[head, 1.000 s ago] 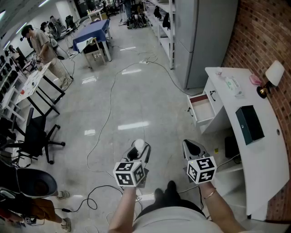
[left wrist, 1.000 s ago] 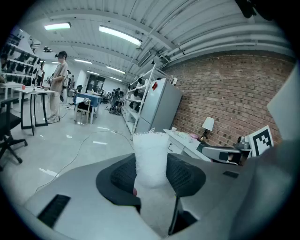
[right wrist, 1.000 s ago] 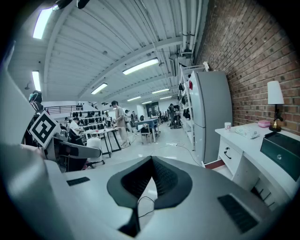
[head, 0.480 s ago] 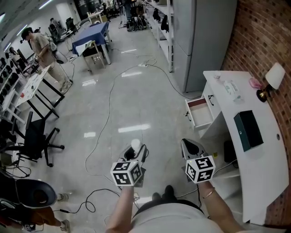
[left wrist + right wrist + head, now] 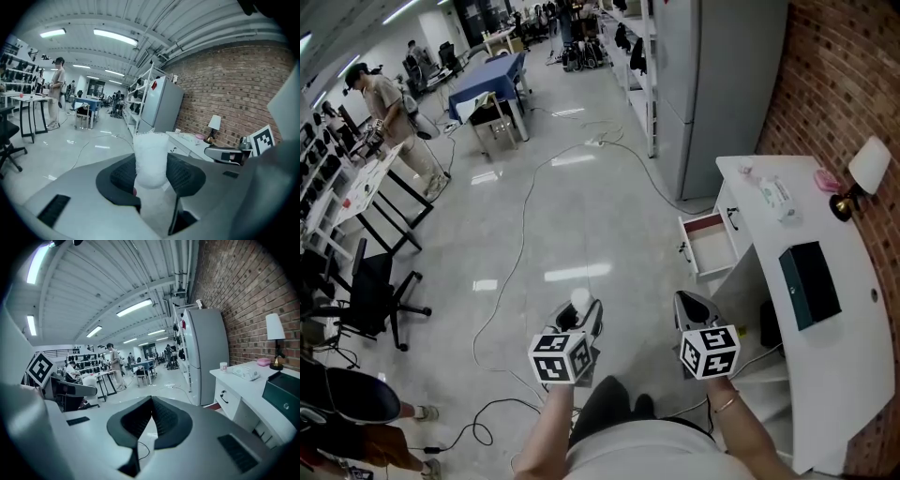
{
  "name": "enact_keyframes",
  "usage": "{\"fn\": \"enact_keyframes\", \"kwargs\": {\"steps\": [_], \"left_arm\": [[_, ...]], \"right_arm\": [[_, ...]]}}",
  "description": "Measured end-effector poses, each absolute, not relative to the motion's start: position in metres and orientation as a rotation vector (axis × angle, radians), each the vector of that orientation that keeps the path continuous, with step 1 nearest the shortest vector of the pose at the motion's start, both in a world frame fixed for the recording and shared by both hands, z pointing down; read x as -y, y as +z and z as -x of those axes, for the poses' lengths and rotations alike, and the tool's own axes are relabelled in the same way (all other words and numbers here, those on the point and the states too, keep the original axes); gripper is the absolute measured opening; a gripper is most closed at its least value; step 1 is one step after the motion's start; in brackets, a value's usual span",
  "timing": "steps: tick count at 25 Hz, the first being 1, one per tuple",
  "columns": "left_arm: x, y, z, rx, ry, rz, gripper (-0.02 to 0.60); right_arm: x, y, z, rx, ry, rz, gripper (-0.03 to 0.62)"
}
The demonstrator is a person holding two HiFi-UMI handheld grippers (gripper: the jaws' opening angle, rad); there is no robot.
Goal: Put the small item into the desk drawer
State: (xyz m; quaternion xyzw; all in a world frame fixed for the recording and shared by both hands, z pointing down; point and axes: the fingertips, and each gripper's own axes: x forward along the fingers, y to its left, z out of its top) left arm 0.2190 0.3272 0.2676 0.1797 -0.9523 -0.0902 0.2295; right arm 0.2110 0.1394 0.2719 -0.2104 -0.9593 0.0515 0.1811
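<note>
The left gripper (image 5: 151, 174) was clamped on the small white item (image 5: 151, 159), its two dark ribbed pads (image 5: 123, 176) pressing the item's sides. The item stood upright between them and rose above the pads. It looked pale, faintly translucent and crinkled, like a soft wrapper, with a ragged, frayed top edge and a rounded lower end; what it actually was could not be told. In the head view it showed as a small white lump at the tip of that gripper, held over the glossy grey floor (image 5: 581, 206), well apart from the desk.

The right gripper (image 5: 150, 402) was pressed together, its pads meeting at the tips with nothing between them. It hung just beside the left one, on the desk's side.

Ahead and to the right stood the white desk (image 5: 830, 375) against a brick wall (image 5: 853, 66). Its drawer (image 5: 713, 241) was pulled out, showing a reddish rim and a pale bare bottom. On the desk top lay a dark green box (image 5: 809, 284), a white packet (image 5: 777, 198), something pink (image 5: 825, 180) and a small lamp (image 5: 861, 173). A tall grey cabinet (image 5: 717, 84) stood past the desk. Cables (image 5: 520, 244) trailed across the floor, and a person (image 5: 386, 103) stood at a table far to the left.
</note>
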Motion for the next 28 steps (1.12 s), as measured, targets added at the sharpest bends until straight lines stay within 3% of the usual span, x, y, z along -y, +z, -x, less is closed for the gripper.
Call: {"fn": "enact_keyframes", "kwargs": {"steps": [8,20,28], "left_arm": [[-0.323,0.29,-0.137,2.575,-0.25,-0.57,0.195],[-0.37,0.303,0.049,2.477,-0.248,-0.729,0.195],[-0.372,0.314,0.123,2.395,-0.229,-0.873,0.195]], "right_arm": [[-0.134,0.289,-0.144,2.706,0.157,0.496,0.008],[-0.188,0.3,0.015,2.678,0.207,0.286,0.008],[-0.192,0.307,0.061,2.667,0.231,0.096,0.008]]}}
